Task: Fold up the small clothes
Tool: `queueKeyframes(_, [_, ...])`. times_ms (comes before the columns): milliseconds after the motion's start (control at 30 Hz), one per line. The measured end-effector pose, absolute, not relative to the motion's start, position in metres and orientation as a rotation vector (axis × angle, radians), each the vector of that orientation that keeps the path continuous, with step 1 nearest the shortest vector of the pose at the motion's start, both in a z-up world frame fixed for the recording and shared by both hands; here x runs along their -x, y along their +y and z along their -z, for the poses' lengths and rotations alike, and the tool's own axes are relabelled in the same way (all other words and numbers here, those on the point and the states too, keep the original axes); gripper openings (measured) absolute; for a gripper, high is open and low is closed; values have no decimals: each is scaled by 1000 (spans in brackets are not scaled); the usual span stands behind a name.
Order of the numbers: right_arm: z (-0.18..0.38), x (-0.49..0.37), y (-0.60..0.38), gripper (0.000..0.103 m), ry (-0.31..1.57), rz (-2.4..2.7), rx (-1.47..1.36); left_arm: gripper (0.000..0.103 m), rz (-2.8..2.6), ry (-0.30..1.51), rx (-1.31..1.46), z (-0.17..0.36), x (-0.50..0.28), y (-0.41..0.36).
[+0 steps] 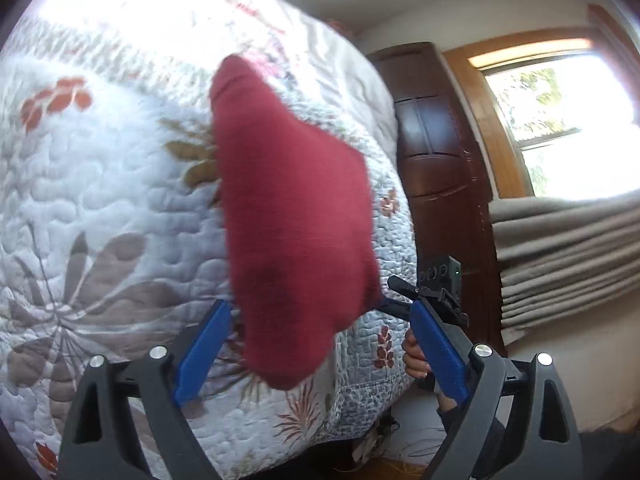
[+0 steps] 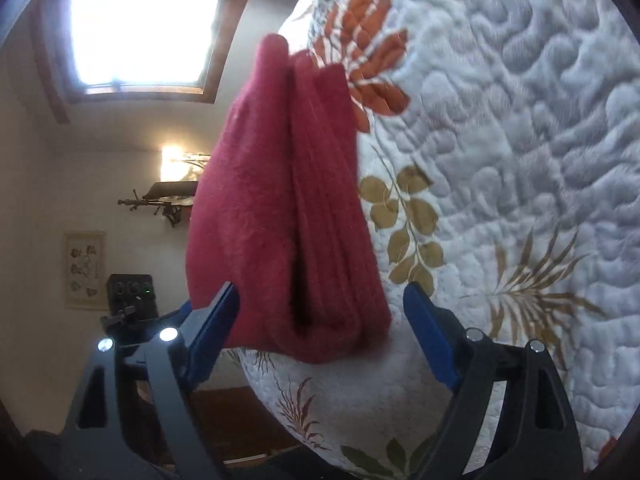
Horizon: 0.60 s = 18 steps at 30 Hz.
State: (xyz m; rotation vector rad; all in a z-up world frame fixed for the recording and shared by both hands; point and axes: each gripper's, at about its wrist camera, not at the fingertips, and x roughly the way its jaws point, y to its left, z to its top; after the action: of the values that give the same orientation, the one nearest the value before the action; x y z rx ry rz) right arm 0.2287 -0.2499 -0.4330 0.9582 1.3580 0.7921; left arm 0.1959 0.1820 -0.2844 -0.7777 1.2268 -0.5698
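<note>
Bed (image 1: 100, 184) carries everything: white quilted bedspread (image 2: 540, 128), stitched swirl texture, printed with orange, olive and grey-brown leaf sprays. Red cloth (image 1: 288, 216) sits near the bed's edge and corner, bunched up with vertical folds; blurred, so can't tell how much of it touches the quilt. Bedspread drapes over that edge.

Daylight pours in from the window (image 1: 560, 120), which is totally blown out in both views. The quilt (image 1: 120, 20) glares white at the top of the left view. The red cloth (image 2: 280, 200) is soft with blur. Heavy fisheye bending, dark vignette at the corners.
</note>
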Motion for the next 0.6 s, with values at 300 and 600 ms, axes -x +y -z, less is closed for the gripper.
queueKeyframes(300, [430,-205,-229,21,1313,-912,-1223,96,660,1361,997,334,-220,170])
queueKeyframes(600, [407,-236,-273,97,1221,-844,-1056,99,677,1459,1127,374,-242,155])
